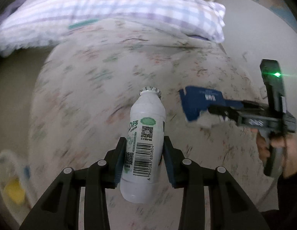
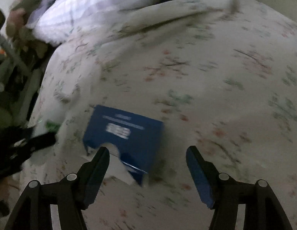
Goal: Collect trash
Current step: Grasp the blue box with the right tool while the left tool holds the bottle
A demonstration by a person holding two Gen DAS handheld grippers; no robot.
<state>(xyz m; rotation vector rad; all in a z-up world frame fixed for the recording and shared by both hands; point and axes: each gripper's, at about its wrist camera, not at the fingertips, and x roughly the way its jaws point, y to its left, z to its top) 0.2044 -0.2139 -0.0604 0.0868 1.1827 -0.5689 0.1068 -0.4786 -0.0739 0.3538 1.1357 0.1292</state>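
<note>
Bed: floral-printed pale bedsheet (image 1: 114,72) covers the whole work surface; soft and rumpled, so anything lying on it sits unevenly
Pillow: checked lilac-and-white fabric pillow (image 1: 110,13) lies at the far end of the sheet, well apart from both pieces of trash
Box: flattened blue cardboard box (image 2: 125,136) with white print and a torn white flap; in the right wrist view it lies between the spread jaws, reaching just past the fingertips
Right gripper (image 2: 148,153): jaws stand wide apart, pads not pressing on the box; judged released, lined up for a grasp on the near edge
Bottle: small white plastic drink bottle (image 1: 143,143) with green label, barcode and foil cap; it sits clear of the sheet, cap pointing away, held by its middle so the label faces the camera
Left gripper (image 1: 142,149): clenched on the bottle, both pads against its sides
Risk: thin card on soft bedding may slip or fold under the pads
</note>
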